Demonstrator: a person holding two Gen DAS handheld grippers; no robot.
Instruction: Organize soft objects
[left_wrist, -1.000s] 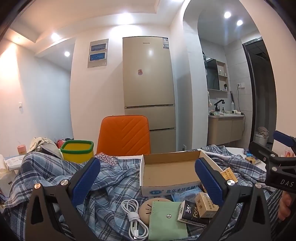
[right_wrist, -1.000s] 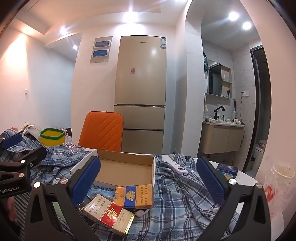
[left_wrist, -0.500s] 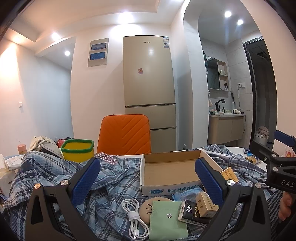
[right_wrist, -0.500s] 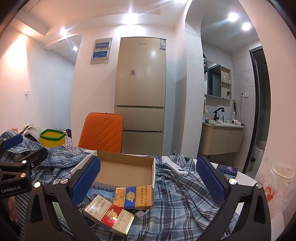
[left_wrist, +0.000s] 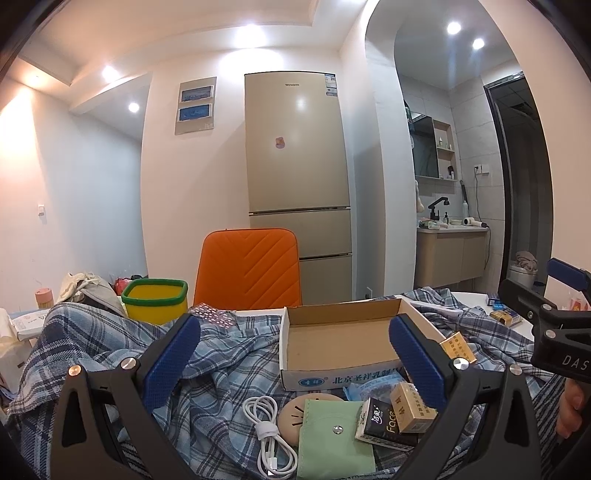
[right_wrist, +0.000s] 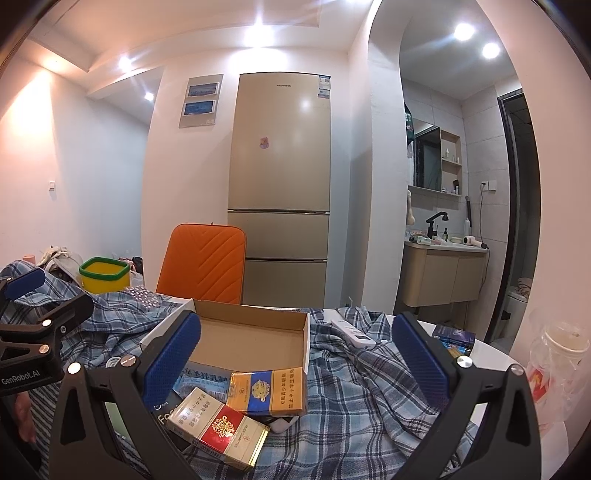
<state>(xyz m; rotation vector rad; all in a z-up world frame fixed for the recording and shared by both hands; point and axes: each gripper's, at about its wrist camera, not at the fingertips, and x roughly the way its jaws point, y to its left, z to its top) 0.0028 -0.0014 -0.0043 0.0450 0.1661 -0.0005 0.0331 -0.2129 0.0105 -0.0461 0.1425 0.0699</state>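
A blue plaid cloth (left_wrist: 221, 369) lies rumpled over the table; it also shows in the right wrist view (right_wrist: 362, 398). An open, empty cardboard box (left_wrist: 340, 339) sits on it, also in the right wrist view (right_wrist: 251, 339). In front of the box lie a green pouch (left_wrist: 332, 439), a white cable (left_wrist: 269, 435), a blue tissue pack (left_wrist: 369, 387) and cigarette packs (right_wrist: 218, 428). My left gripper (left_wrist: 291, 358) is open and empty above the cloth. My right gripper (right_wrist: 295, 358) is open and empty above the box and packs.
An orange chair (left_wrist: 247, 269) stands behind the table, with a fridge (left_wrist: 295, 177) behind it. A yellow bin with a green rim (left_wrist: 155, 299) sits at the back left. A white remote (right_wrist: 351, 332) and a plastic cup (right_wrist: 554, 354) are at the right.
Both views have shifted only slightly; the grippers stay open and nothing on the table has moved.
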